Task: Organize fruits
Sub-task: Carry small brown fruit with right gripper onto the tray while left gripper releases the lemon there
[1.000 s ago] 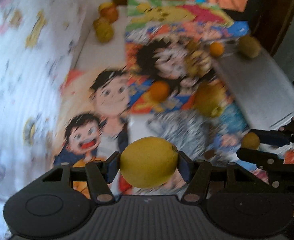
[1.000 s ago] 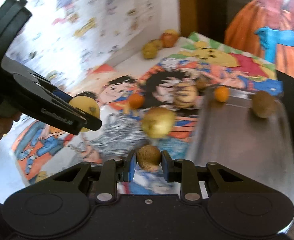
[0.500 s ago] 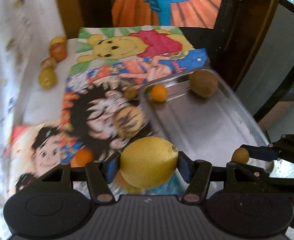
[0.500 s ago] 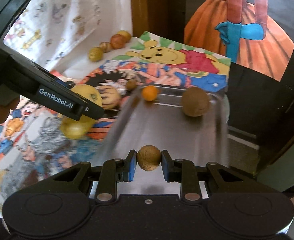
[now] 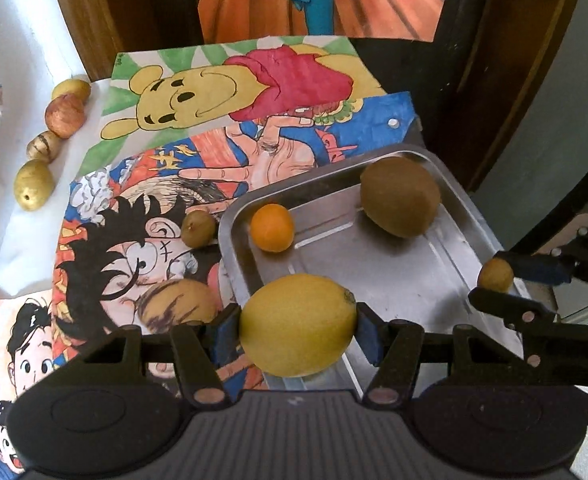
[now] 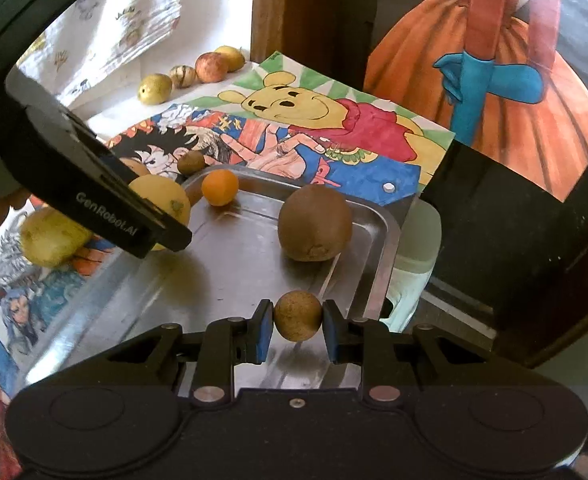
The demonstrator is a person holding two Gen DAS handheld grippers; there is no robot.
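The left claw (image 5: 298, 326) is gripping a yellow lemon (image 5: 297, 325) between its blue pads, jaws spread about halfway around it, and is holding it over the near left edge of a steel tray (image 5: 394, 280). To its right, the right claw (image 6: 297, 322) is pinching a small round brown fruit (image 6: 297, 321) with its jaws drawn in tight on it, hovering above the near right part of the same tray. Inside the tray a small orange (image 5: 272, 227) is sitting in the far left corner, and a large brown kiwi (image 5: 399, 197) is lying near the far right corner, well apart from the orange. Just outside the tray's far left corner a small greenish-brown fruit (image 5: 198, 228) is resting on the cartoon drawings (image 5: 222, 92) that are covering the desk (image 5: 34, 240). Nearer, left of the tray, a striped yellowish fruit (image 5: 176, 306) is lying on the drawings, partly hidden behind the left claw, and from the right-hand camera a yellow-green fruit (image 6: 52, 236) is showing below that claw. Far off to the left, along the white cloth, four fruits are sitting in a row: a yellow one (image 5: 33, 184) nearest, then a striped one (image 5: 44, 145), a reddish apple (image 5: 65, 116) and another yellow one (image 5: 71, 89) farthest. Behind the desk a painted orange skirt (image 6: 494, 68) is standing against dark wood.
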